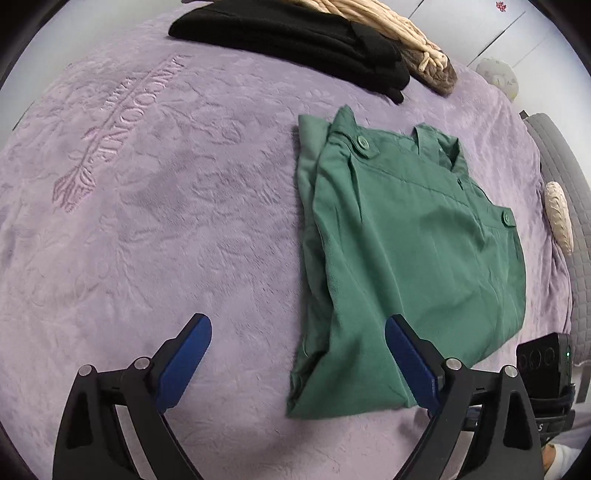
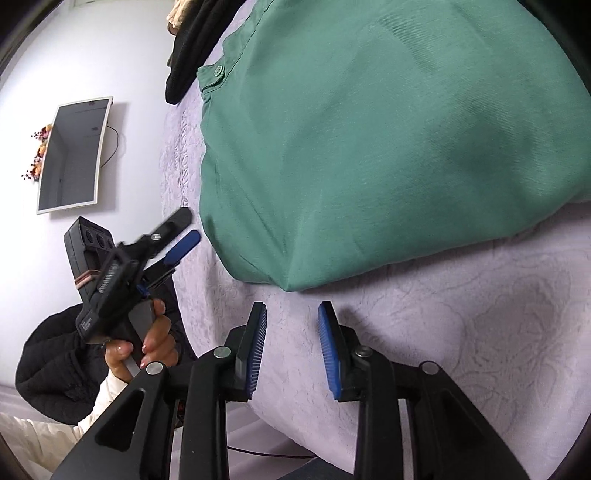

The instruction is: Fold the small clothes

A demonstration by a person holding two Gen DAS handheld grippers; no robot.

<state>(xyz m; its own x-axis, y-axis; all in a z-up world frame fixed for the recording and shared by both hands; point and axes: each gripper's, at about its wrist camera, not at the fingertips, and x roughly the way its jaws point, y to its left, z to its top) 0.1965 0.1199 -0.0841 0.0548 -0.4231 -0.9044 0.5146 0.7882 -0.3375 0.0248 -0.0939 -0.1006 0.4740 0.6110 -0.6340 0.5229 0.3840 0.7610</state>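
Note:
A green garment with buttons lies folded into a rough rectangle on the lilac embossed bedspread. My left gripper is open and empty, just above the bedspread at the garment's near left corner; its right finger overlaps the fabric edge. The same garment fills the upper part of the right wrist view. My right gripper is open and empty, a short way off the garment's near edge. The left gripper shows there too, held in a hand, open.
Folded black clothes and a cream knitted item lie at the far edge of the bed. A grey quilted cover and another knitted item sit at the right. A wall screen hangs beyond the bed.

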